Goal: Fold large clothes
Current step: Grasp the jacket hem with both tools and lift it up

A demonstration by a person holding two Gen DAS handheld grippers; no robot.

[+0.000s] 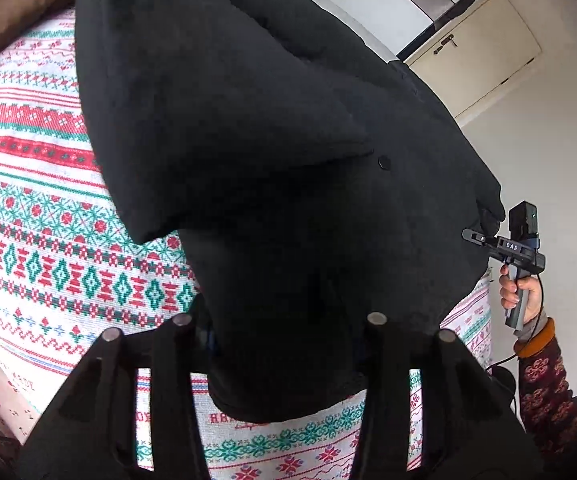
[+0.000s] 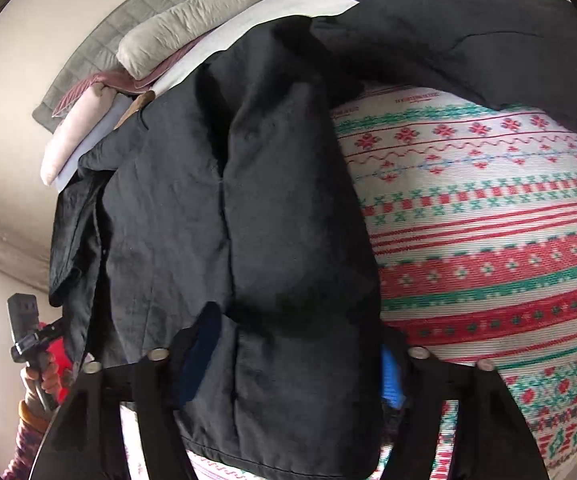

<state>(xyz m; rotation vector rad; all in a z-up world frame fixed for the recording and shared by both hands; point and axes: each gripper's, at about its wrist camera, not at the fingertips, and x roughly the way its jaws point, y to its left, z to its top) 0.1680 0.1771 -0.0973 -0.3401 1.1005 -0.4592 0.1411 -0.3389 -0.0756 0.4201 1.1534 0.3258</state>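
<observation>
A large black padded jacket (image 1: 272, 128) hangs lifted above a red, green and white patterned cloth (image 1: 40, 208). My left gripper (image 1: 284, 344) is shut on the jacket's lower edge, which fills the gap between its fingers. My right gripper (image 2: 288, 376) is shut on another part of the jacket (image 2: 224, 200), with a blue pad (image 2: 390, 376) showing beside the cloth. The right gripper also shows in the left wrist view (image 1: 484, 238), pinching the jacket's far corner. The left gripper also shows in the right wrist view (image 2: 44, 336), at the jacket's left edge.
The patterned cloth (image 2: 488, 240) covers the surface under the jacket. Folded bedding and a grey pillow (image 2: 184, 28) are stacked at the back. A cream door (image 1: 484, 52) and white wall stand behind. A brown cushion (image 1: 16, 4) sits top left.
</observation>
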